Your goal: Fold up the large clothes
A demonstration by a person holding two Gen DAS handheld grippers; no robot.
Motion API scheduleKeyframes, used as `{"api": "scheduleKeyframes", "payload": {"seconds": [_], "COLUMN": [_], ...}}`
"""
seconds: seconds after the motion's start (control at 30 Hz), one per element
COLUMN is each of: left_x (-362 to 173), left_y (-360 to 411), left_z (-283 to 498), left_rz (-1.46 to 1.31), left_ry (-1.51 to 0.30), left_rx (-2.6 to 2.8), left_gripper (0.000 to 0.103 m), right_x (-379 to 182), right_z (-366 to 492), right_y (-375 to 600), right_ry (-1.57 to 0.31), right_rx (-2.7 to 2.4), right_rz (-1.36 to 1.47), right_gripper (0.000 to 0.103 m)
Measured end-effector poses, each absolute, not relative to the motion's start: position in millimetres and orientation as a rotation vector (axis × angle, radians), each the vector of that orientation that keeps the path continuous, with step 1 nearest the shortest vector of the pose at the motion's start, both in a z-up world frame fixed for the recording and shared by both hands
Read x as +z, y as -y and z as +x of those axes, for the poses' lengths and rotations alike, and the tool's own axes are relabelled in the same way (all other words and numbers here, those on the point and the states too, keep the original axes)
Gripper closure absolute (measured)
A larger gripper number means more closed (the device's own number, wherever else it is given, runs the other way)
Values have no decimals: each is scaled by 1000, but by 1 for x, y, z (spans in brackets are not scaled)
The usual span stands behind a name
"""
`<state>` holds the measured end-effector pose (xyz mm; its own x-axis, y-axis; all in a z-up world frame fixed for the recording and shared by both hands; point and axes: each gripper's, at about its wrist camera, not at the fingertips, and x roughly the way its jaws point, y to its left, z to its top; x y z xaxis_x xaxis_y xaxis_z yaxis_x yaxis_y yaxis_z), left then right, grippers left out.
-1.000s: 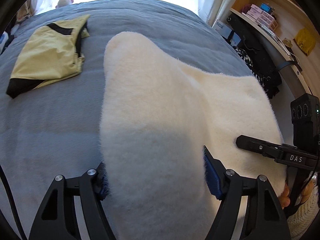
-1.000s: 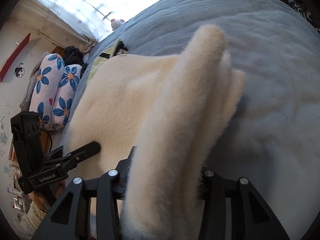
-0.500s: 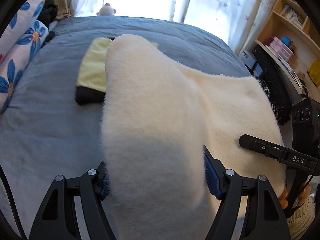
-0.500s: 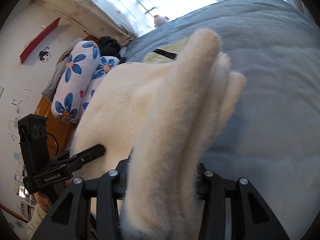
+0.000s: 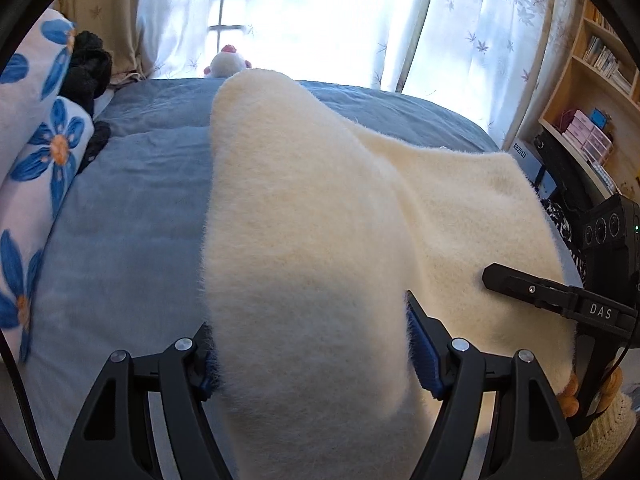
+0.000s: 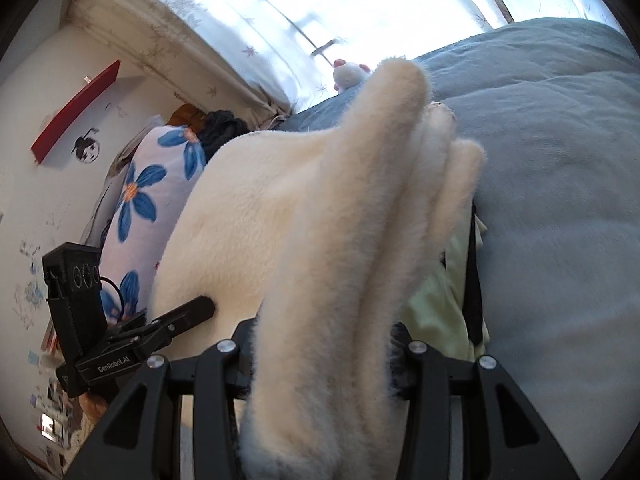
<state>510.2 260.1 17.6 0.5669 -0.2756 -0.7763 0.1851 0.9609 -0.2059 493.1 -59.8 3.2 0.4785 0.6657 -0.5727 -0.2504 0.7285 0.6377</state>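
Across most of both frames is a bed (image 5: 120, 240) with a grey-blue cover, a bit rumpled toward the far end. Fluffy cream garment (image 5: 312, 260) fills the middle of the left wrist view and is bunched into thick folds, held up over the bed between both tongs. Left tongs (image 5: 312, 356) are clamped on a fat wad of it at bottom centre, jaws fairly wide because the bundle is bulky. Right tongs (image 6: 324, 364) grip a stack of several folded layers at the bottom of the right wrist view, jaws narrower.

Room stuff: bright window with sheer leaf-print curtains (image 5: 460, 20) along the top, and a small white plush toy (image 5: 226, 65) sitting at the far edge of the bed. Blue-flower pillows (image 5: 36, 160) run down the left edge, with something dark and fuzzy beside them. Wooden bookshelf (image 5: 592, 92) in the upper right holds books and small boxes. In the right wrist view a pale yellow-green garment (image 6: 436, 300) with black trim lies on the bed right under the cream folds, lower right of centre. Red wall shelf (image 6: 76, 112) sits in the upper left there.
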Motion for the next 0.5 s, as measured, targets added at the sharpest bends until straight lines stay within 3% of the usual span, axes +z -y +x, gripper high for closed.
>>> {"api": "scheduleKeyframes", "payload": {"seconds": [0.13, 0.2, 0.23, 0.3, 0.5], "left_x": [-46, -99, -117, -138, -132], "left_y": [-276, -283, -286, -300, -301], "left_z": [573, 601, 606, 609, 606], "left_rz": [-135, -147, -167, -296, -256], "left_ry": [-991, -1065, -1070, -1036, -1015], "left_rx": [-301, -270, -269, -340, -333], "left_gripper": [29, 23, 14, 10, 10], "right_x": [-63, -112, -133, -161, -148], "right_z": [547, 566, 570, 568, 557], "right_y": [57, 58, 61, 77, 83], "right_ry": [-957, -1035, -1045, -1000, -1042], "right_rx": [556, 499, 478, 539, 559], "right_rz": [574, 569, 577, 685, 637], "right_gripper": [60, 59, 50, 44, 40]}}
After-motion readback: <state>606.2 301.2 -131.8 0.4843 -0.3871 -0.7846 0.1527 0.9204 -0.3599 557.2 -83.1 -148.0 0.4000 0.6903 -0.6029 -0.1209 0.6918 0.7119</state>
